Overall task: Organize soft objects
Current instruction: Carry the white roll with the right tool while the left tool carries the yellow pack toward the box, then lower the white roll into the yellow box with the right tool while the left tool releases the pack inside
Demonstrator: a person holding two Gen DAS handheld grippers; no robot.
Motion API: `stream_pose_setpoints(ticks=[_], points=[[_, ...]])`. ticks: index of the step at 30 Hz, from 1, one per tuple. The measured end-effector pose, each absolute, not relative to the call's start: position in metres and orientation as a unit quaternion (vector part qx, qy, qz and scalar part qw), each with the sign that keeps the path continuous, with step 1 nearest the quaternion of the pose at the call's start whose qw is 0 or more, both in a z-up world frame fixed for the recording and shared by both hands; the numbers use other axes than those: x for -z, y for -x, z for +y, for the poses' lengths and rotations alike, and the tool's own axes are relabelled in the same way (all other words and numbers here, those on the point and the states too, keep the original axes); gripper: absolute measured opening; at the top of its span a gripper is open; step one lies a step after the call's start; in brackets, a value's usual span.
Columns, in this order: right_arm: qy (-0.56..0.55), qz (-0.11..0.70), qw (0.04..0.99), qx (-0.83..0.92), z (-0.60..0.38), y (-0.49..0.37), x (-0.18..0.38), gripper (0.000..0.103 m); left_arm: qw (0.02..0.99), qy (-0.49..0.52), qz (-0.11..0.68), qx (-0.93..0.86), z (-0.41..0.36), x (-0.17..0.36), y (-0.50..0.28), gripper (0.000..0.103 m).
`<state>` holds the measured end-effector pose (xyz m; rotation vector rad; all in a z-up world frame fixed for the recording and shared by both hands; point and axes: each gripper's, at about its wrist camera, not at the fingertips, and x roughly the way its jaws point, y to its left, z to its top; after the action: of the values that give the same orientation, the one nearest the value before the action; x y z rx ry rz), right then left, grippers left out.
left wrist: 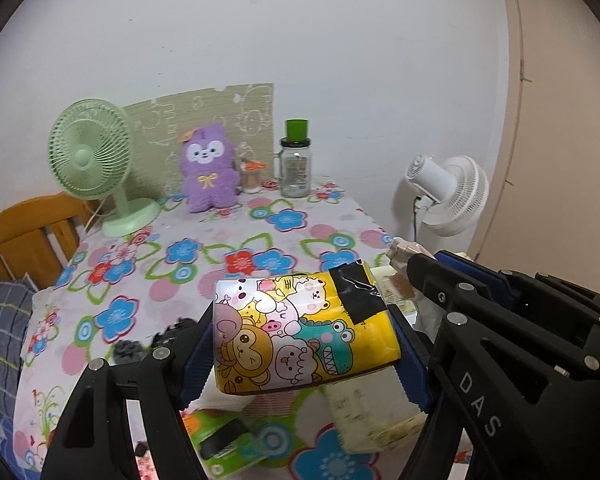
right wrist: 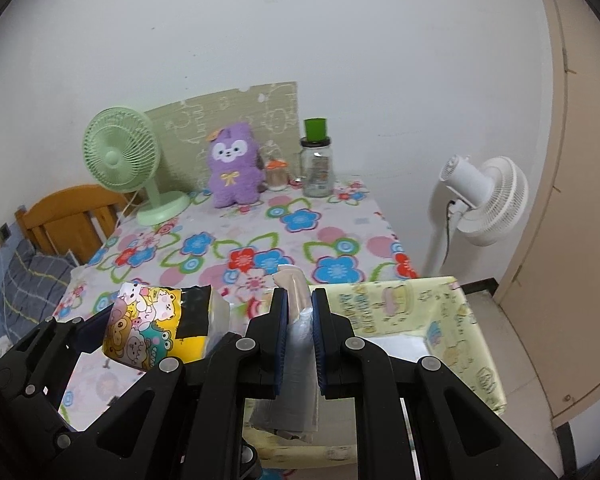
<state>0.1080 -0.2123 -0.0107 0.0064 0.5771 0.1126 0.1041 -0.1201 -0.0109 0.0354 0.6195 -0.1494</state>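
Table (left wrist: 188,240) under a flowered cloth carries the fans and a purple plush toy (left wrist: 209,168) at the back; a pale yellow storage box (right wrist: 452,320) waits at its near right, likely the destination. Left gripper (left wrist: 306,330) has its jaws clamped wide on a cartoon-printed tissue pack (left wrist: 300,328), lifted clear of the table for carrying; right gripper (right wrist: 300,336) pinches a thin clear-wrapped packet (right wrist: 298,308) between nearly closed jaws.

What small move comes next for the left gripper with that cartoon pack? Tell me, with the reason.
Probably carry it right, toward the pale yellow box, then lower it in. The left gripper holds the cartoon tissue pack clear above the floral tablecloth, and the box stands open to its right, beyond the right gripper.
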Motion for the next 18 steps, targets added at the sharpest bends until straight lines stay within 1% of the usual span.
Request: stream_pose_setpoints(ticks=[18], points=[[-0.023,0.298,0.954,-0.002,-0.282,-0.135,0.029,0.015,0.934,-0.039,0.331,0.125,-0.188,0.03,-0.143,0.079]])
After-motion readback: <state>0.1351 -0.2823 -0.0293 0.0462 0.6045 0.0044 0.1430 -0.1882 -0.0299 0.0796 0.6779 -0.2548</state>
